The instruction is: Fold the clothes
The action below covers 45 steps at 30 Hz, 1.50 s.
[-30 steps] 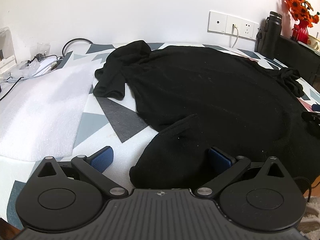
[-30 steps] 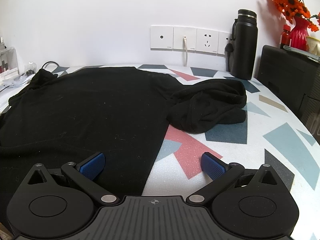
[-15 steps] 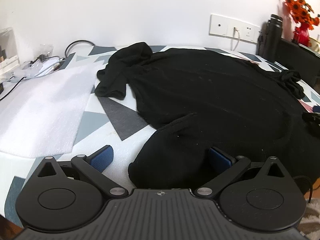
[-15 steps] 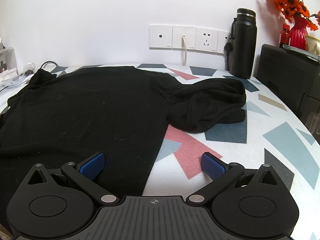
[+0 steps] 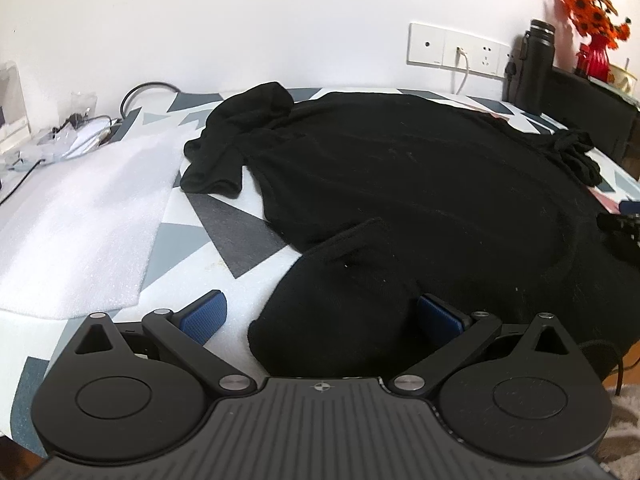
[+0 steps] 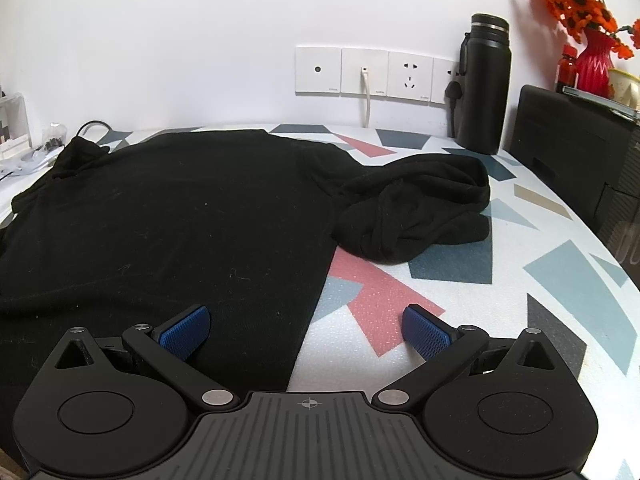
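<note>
Jaws on both grippers are spread wide, holding nothing. Left gripper (image 5: 320,312) hovers over the turned-up hem corner of the black sweater (image 5: 420,184) at the near edge of the surface (image 5: 224,240); right gripper (image 6: 306,330) straddles the sweater's right side edge at the same near edge. Sweater lies spread flat across the middle; one sleeve (image 6: 416,208) is bunched on the right, the other (image 5: 236,136) crumpled toward the far left.

Risks, my read: closing on the doubled hem flap grabs two layers and skews the fold; bunched sleeves get trapped inside; right pad (image 6: 426,334) could pinch only the patterned cover.
</note>
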Available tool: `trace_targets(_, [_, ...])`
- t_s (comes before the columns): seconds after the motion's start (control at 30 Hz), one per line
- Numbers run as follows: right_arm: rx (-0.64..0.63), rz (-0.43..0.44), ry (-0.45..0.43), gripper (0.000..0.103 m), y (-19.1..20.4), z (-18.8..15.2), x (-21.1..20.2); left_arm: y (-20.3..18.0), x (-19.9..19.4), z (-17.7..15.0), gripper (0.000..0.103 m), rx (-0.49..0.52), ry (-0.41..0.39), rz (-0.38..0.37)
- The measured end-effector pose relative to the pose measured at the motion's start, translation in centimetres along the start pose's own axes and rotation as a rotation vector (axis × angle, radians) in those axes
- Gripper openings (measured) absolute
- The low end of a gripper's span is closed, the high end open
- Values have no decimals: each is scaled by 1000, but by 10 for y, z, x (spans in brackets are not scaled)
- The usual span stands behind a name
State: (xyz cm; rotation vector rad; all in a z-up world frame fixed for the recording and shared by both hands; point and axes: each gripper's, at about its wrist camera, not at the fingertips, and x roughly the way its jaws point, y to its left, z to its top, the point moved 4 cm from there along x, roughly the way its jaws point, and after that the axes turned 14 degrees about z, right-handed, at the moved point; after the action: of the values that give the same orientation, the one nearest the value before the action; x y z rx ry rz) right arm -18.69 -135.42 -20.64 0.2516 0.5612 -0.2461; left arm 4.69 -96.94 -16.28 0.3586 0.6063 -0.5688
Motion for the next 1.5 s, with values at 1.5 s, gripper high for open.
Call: trace_targets(1.5, [193, 238, 57, 96, -3, -1, -56, 12, -11, 20, 91, 19, -4, -289])
